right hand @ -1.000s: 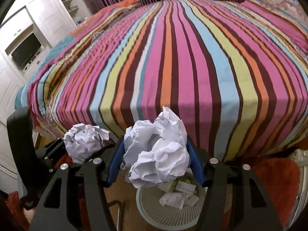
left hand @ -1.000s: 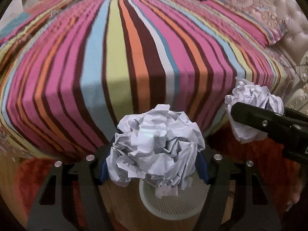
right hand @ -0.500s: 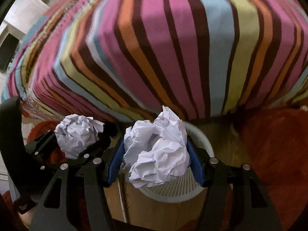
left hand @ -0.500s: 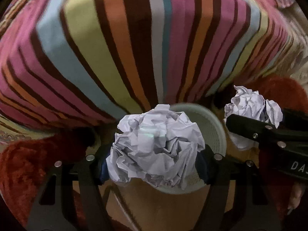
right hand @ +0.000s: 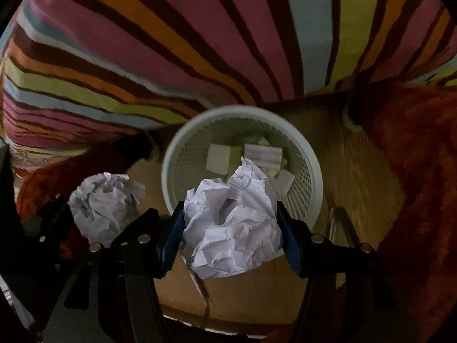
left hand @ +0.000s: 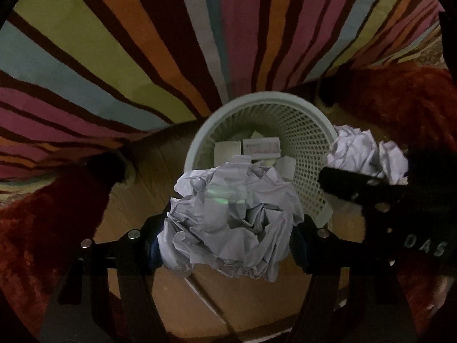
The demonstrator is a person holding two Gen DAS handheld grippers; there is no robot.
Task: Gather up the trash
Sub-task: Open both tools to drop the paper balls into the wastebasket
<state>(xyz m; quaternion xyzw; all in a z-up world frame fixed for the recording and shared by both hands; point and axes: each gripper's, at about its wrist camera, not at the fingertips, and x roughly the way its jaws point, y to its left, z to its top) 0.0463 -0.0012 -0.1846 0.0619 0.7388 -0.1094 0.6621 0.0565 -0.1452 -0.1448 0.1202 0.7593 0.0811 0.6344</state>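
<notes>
My left gripper [left hand: 228, 243] is shut on a large crumpled white paper ball [left hand: 231, 220], pointing down at the near edge of a white mesh wastebasket [left hand: 302, 131]. To its right in the same view, the right gripper [left hand: 362, 183] carries a second paper ball [left hand: 365, 154] over the basket's right rim. In the right wrist view my right gripper [right hand: 231, 237] is shut on its crumpled paper ball [right hand: 234, 225] just in front of the wastebasket [right hand: 177, 154], with the left gripper's ball [right hand: 105, 205] at the left. Several paper scraps [right hand: 220, 157] lie in the basket's bottom.
The basket stands on a wooden floor [left hand: 177, 300] right beside a bed draped in a striped blanket [left hand: 114, 57]. Red fluffy rugs [left hand: 42, 223] [right hand: 414, 148] flank the basket on both sides. A metal bar [right hand: 342, 223] shows by the basket's right.
Both grippers have come down from the height of the bed top and tipped downward, each still clamping its paper ball. The wastebasket now fills the middle of both views.
</notes>
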